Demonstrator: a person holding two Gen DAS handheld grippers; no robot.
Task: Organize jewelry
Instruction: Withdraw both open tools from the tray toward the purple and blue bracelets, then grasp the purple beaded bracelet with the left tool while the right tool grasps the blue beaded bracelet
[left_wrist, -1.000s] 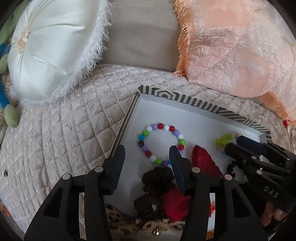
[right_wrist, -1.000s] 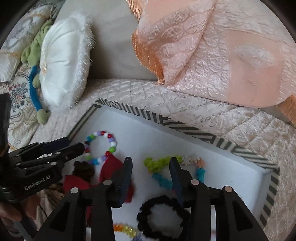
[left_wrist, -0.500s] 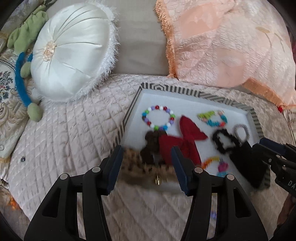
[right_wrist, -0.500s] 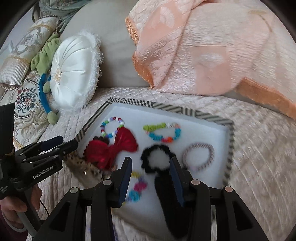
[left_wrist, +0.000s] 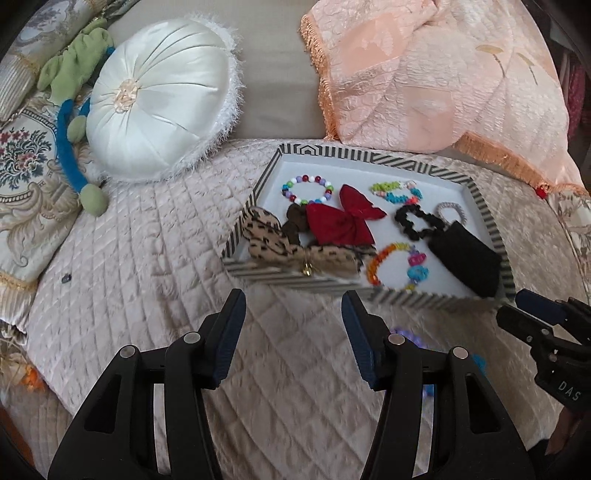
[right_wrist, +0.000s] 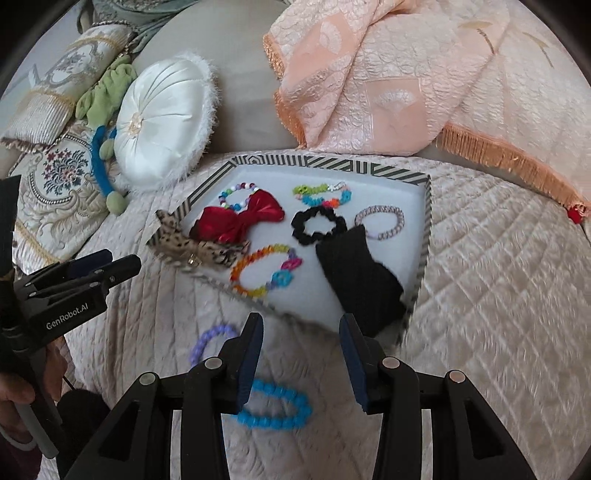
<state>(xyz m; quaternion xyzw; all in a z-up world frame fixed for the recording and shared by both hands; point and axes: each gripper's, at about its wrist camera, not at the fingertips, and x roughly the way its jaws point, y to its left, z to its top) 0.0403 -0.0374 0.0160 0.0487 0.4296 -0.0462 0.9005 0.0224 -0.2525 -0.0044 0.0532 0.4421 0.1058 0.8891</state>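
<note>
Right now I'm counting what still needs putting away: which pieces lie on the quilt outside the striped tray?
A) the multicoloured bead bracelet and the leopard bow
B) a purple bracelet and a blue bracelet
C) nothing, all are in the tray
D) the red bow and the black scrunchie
B: in the right wrist view the purple bracelet and the blue bracelet lie on the quilt, in front of the striped tray.

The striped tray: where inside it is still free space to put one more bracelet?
The striped tray has bare floor along its far wall, beyond the green-and-blue chain bracelet, and a smaller patch between the rainbow chain bracelet and the black knit pouch. The left side is crowded: red satin bow and leopard-print bow overlap there.
</note>
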